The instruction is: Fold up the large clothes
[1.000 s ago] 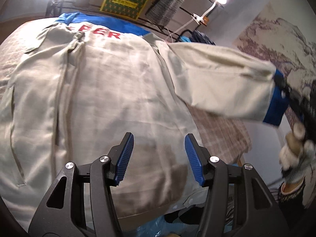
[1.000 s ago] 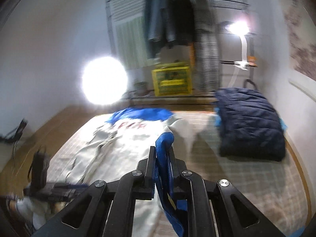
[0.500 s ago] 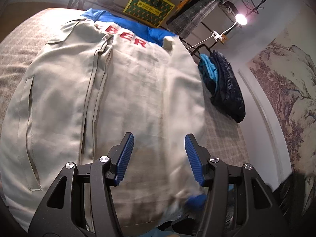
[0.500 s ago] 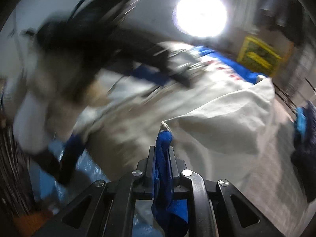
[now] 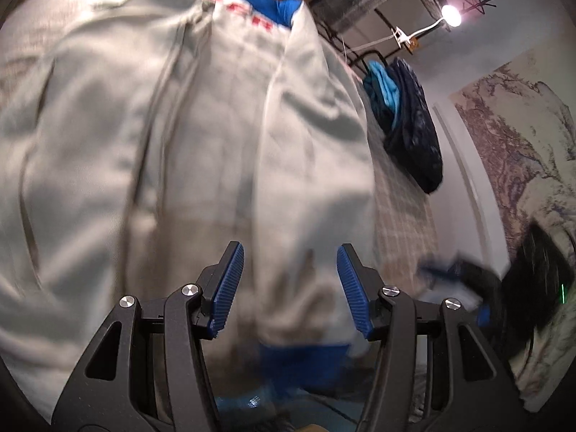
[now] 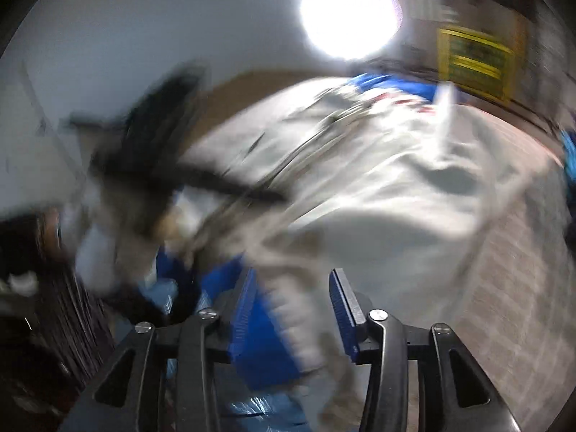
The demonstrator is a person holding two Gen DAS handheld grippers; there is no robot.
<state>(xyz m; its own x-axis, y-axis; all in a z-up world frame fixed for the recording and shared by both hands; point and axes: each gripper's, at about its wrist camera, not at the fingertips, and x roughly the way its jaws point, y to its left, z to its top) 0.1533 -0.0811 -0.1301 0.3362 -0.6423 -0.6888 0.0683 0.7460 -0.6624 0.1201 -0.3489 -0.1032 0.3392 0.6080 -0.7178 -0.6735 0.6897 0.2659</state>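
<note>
Checked bedding (image 5: 403,212) shows at right beside the grey jacket (image 5: 201,136) spread across centre; a lamp (image 5: 451,17) glows upper right. Left gripper (image 5: 289,284) hangs half-open, empty; right gripper (image 6: 293,313) is opening, blue cuff (image 6: 266,345) between its jaws.

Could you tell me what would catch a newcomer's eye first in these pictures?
The big beige jacket with blue collar and red lettering, spread across the checked bed cover, fills both views. A bright round lamp glares behind it, and a dark blue padded coat lies at the bed's far right edge.
</note>
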